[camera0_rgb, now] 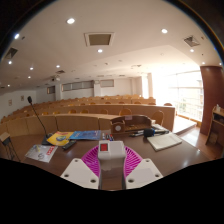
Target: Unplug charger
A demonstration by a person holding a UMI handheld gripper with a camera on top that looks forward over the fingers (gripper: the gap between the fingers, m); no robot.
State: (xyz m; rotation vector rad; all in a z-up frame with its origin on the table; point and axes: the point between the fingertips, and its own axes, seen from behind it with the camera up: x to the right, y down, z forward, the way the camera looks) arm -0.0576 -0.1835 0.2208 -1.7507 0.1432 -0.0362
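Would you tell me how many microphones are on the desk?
1: a gooseneck microphone stands at the desk's left end, beyond the books. The charger between the open gripper fingers could hide others.

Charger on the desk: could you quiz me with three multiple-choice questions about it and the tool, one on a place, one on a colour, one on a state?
1. Where is the white charger?
A. Between the tool's fingers
B. Beside the microphone
C. On the seats beyond the desk

2. What colour are the tool's inner pads?
A. Green
B. Pink
C. Yellow

3. How do the tool's fingers stand?
A. Shut with nothing between them
B. Out of sight
C. Open about the charger

Answers:
1 A: the charger sits on the desk between the fingers of the tool.
2 B: the pads show pink.
3 C: pad surface shows at either side of the charger.
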